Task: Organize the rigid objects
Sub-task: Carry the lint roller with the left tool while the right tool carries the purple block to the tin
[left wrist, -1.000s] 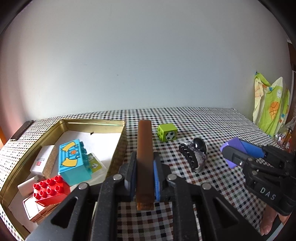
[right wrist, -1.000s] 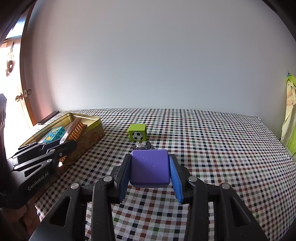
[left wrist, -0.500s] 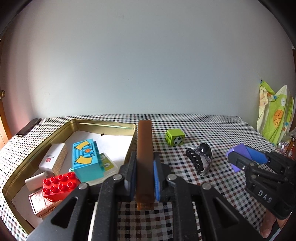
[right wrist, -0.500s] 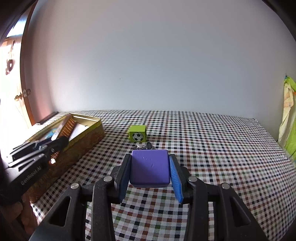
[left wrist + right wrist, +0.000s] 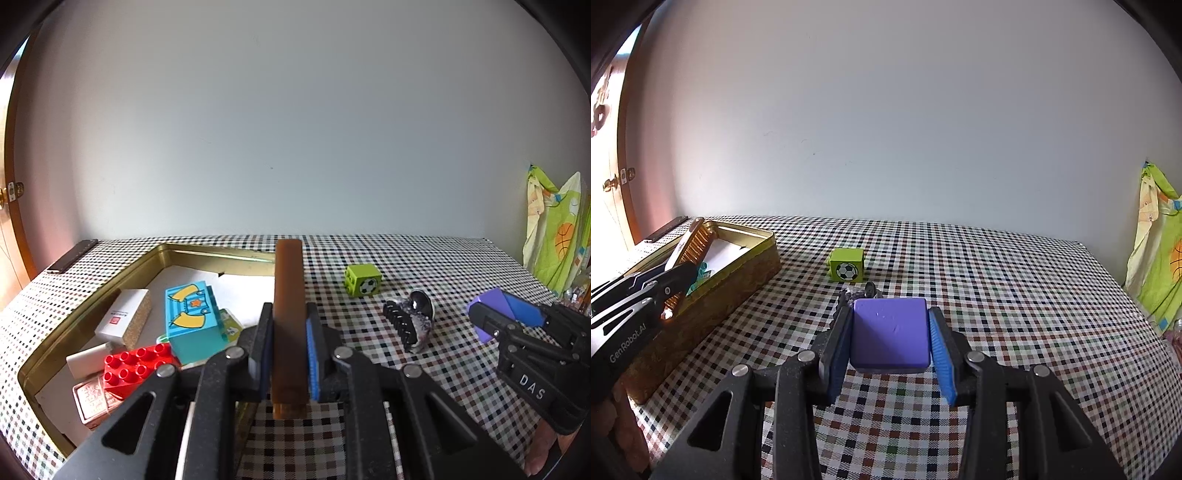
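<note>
My left gripper (image 5: 288, 347) is shut on a long brown comb (image 5: 289, 295), held edge-up over the right rim of the gold tin (image 5: 92, 295); it also shows in the right wrist view (image 5: 692, 245). My right gripper (image 5: 892, 343) is shut on a purple block (image 5: 890, 338), held above the checked tablecloth; the block shows at the right in the left wrist view (image 5: 493, 301). A green football cube (image 5: 846, 264) and a black hair claw (image 5: 408, 323) lie on the cloth between the grippers.
The tin holds a teal brick (image 5: 192, 321), a red brick (image 5: 135, 367), white boxes (image 5: 123, 319) and white paper. A dark flat object (image 5: 72, 255) lies at the far left table edge. A green-yellow cloth (image 5: 1158, 243) hangs at the right.
My left gripper with the comb has shifted left toward the tin and tilted up a little. My right gripper with the purple block has barely moved.
</note>
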Motion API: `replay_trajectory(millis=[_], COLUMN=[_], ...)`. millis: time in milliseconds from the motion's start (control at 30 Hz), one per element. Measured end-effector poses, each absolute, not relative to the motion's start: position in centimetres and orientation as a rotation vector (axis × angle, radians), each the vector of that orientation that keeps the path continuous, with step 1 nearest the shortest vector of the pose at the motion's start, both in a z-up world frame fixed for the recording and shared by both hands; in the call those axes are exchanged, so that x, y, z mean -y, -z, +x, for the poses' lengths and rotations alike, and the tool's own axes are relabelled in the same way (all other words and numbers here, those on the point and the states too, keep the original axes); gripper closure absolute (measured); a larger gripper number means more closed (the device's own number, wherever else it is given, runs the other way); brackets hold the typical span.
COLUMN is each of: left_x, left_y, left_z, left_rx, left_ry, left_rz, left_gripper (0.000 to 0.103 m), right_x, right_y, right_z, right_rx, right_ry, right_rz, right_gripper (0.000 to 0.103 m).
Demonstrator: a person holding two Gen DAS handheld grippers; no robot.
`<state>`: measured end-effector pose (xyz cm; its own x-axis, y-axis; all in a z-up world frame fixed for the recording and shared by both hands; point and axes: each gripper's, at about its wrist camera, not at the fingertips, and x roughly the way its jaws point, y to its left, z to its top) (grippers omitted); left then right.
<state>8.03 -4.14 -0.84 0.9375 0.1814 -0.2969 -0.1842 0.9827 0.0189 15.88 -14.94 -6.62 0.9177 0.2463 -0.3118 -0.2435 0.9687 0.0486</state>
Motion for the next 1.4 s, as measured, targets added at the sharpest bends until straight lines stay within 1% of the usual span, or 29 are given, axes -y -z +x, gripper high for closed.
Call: replay_trajectory(millis=[267,1400], left_x=[3.4,3.0], left_y=[0.6,0.5], left_z=[7.2,6.5], left_rx=[-0.273,-0.257], left_ry=[-0.240,-0.341], left_rz=[-0.033,-0.036], left_gripper=[0.089,0.089], right_x=[14.7,14.9], right_y=[6.6,6.4], right_z=[15.7,15.1], right_rx=[-0.318,-0.287], right_ry=[-0.242,-0.155], right_rz=[0.006,-0.002], right_gripper=[0.060,0.060])
